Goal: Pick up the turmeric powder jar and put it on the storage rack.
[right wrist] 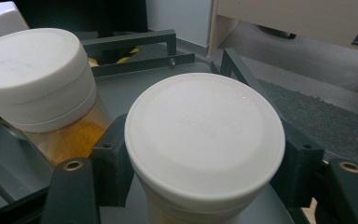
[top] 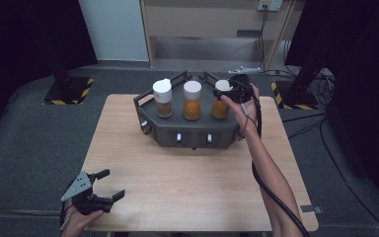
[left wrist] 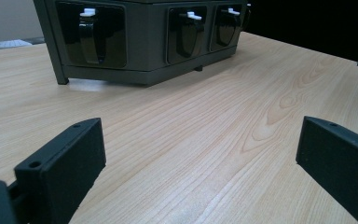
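A dark grey rack (top: pixel 187 132) stands at the far middle of the wooden table (top: pixel 187 187) and holds three spice jars with white lids. The left jar (top: pixel 162 98) has brown contents; the middle jar (top: pixel 192 100) and the right jar (top: pixel 220 106) hold orange powder. My right gripper (top: pixel 234 89) is shut on the right jar's white lid (right wrist: pixel 205 135), one black jaw on each side of it. The middle jar (right wrist: pixel 32 74) stands just beside. My left gripper (top: pixel 112 183) rests open near the table's front left corner, with bare wood between its jaws (left wrist: pixel 200 154).
The rack's front face (left wrist: pixel 140 42) carries three black levers with white tips. Raised bars run along the rack's back edge (right wrist: pixel 135 39). Grey floor surrounds the table, with a stand base (top: pixel 69 90) at far left and a wooden cabinet (top: pixel 212 24) behind.
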The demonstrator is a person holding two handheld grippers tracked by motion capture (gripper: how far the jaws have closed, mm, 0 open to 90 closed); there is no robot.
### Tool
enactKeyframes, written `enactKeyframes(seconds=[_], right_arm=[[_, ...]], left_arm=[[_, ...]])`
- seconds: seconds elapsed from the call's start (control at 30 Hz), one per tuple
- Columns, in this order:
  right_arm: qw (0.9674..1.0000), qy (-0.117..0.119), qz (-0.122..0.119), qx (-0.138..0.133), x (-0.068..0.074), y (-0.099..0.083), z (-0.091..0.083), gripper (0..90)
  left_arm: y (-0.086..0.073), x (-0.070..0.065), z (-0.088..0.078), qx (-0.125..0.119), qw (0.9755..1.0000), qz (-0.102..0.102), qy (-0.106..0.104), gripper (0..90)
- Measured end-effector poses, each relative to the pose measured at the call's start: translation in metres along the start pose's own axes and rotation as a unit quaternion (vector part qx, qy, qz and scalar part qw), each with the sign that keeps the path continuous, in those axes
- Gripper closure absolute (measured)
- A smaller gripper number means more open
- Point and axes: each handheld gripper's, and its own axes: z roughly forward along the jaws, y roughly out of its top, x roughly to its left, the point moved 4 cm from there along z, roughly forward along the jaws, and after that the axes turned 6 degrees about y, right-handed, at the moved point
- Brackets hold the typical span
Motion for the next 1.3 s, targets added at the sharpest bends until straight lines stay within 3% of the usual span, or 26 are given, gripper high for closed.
enactKeyframes(seconds=[0.37, 0.53, 0.7, 1.07, 1.3], right_arm=[[1.0000, 0.004, -0.001, -0.008, -0.002, -0.005, -0.001, 32.9], [0.9996, 0.012, 0.000, -0.025, -0.003, -0.005, -0.005, 17.4], [0.9990, 0.020, -0.004, -0.039, -0.001, 0.004, -0.018, 9.1], [0.9959, 0.057, -0.035, -0.061, 0.010, 0.018, -0.052, 7.1], [0.9924, 0.079, -0.060, -0.073, 0.023, 0.011, -0.068, 6.6]], left_arm=[[0.000, 0.000, 0.000, 0.000, 1.0000, 0.001, 0.000, 0.2], [0.000, 0.000, 0.000, 0.000, 1.0000, 0.002, 0.000, 0.2], [0.000, -0.001, 0.000, 0.000, 1.0000, 0.003, 0.000, 0.2], [0.001, -0.001, -0.001, -0.002, 1.0000, 0.002, 0.000, 0.3], [0.000, 0.000, -0.001, -0.003, 1.0000, 0.000, 0.002, 0.3]])
